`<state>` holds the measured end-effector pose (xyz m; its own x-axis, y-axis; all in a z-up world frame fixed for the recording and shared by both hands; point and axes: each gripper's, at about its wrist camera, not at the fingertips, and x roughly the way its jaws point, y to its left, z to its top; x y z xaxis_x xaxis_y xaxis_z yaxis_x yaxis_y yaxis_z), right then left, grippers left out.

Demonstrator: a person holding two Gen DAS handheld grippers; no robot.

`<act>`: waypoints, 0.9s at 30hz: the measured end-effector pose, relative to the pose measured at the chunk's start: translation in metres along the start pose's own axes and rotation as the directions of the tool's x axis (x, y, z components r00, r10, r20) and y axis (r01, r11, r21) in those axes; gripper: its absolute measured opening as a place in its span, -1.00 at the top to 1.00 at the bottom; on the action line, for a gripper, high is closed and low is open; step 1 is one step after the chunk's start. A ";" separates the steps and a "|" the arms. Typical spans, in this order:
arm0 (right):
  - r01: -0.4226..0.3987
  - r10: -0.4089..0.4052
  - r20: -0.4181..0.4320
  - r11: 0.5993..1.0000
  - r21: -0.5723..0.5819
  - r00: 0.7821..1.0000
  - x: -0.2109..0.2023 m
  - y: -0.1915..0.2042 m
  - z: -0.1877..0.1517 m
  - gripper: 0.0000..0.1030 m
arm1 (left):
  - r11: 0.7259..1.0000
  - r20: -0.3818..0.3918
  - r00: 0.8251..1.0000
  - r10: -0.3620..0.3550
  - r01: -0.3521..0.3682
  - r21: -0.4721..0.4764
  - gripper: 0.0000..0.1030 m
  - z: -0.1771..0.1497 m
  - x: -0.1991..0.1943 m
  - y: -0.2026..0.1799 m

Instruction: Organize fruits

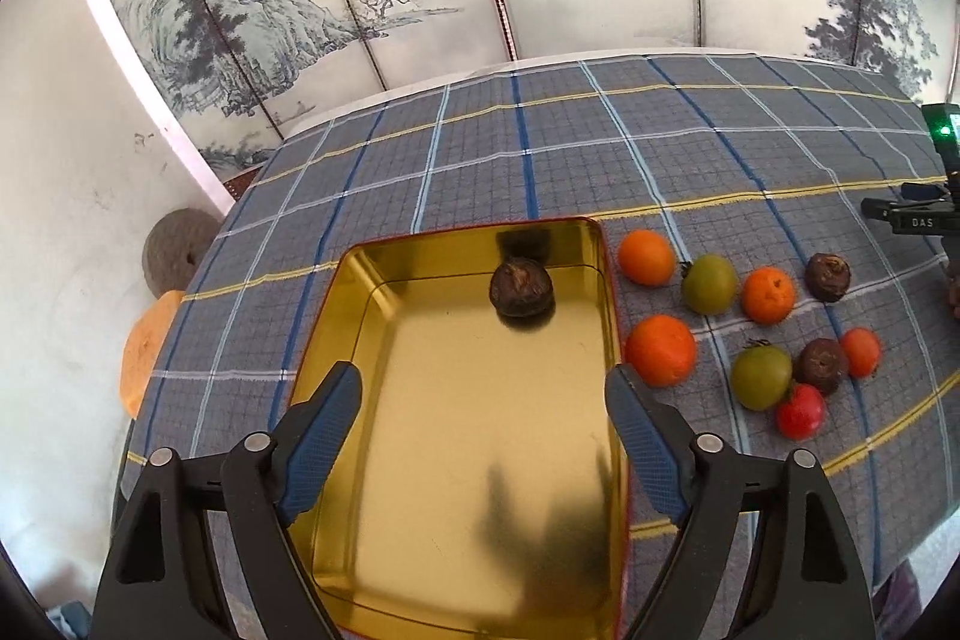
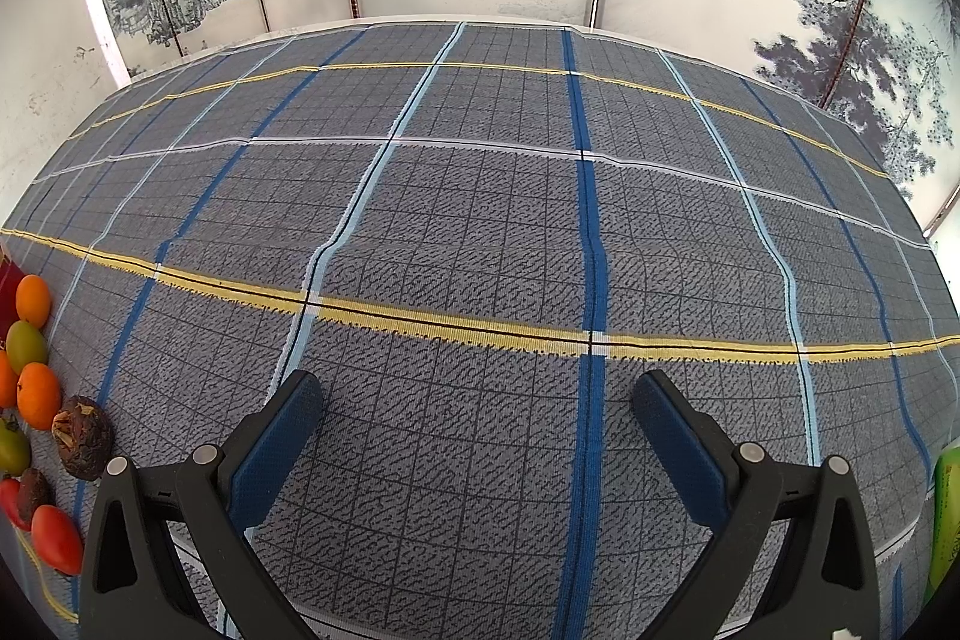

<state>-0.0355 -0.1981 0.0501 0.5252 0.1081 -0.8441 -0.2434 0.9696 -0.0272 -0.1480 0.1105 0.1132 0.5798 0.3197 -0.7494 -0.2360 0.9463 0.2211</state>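
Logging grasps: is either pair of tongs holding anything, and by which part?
Nothing is held. The left tongs gape over the gold tray; the right tongs gape over bare tablecloth.

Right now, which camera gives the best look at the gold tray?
The left wrist view. The gold tray lies below the open left gripper, nearly whole, with one brown fruit inside near its far wall. The right wrist view shows at most a red sliver at its left edge, possibly the tray's side; I cannot tell.
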 end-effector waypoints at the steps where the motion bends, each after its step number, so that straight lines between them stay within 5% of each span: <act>1: -0.001 0.001 0.000 1.000 0.001 1.000 0.000 0.000 0.001 -0.99 | 1.000 0.001 1.000 -0.002 0.002 -0.006 -0.77 -0.001 -0.001 -0.001; 7: -0.141 0.144 0.114 0.989 -0.035 0.983 -0.039 0.011 -0.020 -0.91 | 0.997 0.060 0.996 -0.059 0.061 -0.043 -0.80 -0.021 -0.036 -0.006; 12: -0.356 0.410 0.129 0.882 -0.310 0.903 -0.108 0.073 -0.066 -0.85 | 0.976 0.110 0.977 -0.185 0.196 -0.098 -0.80 -0.048 -0.065 -0.009; 14: -0.415 0.468 0.062 0.830 -0.373 0.881 -0.115 0.095 -0.076 -0.58 | 0.967 0.134 0.968 -0.212 0.228 -0.117 -0.80 -0.056 -0.075 -0.012; 16: -0.440 0.484 0.000 0.797 -0.414 0.875 -0.112 0.114 -0.081 -0.16 | 0.963 0.160 0.963 -0.216 0.238 -0.130 -0.80 -0.064 -0.085 -0.014; 23: -0.418 0.453 -0.057 0.761 -0.497 0.890 -0.101 0.150 -0.080 -0.09 | 0.967 0.142 0.966 -0.215 0.232 -0.110 -0.80 -0.080 -0.099 -0.019; 27: -0.436 0.432 -0.128 0.758 -0.486 0.893 -0.081 0.155 -0.078 0.44 | 0.966 0.114 0.971 -0.209 0.223 -0.133 -0.80 -0.080 -0.094 -0.008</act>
<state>-0.1792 -0.0739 0.0729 0.2596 0.4873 -0.8337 -0.8094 0.5807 0.0874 -0.2629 0.0686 0.1318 0.7015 0.1183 -0.7027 -0.2018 0.9787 -0.0367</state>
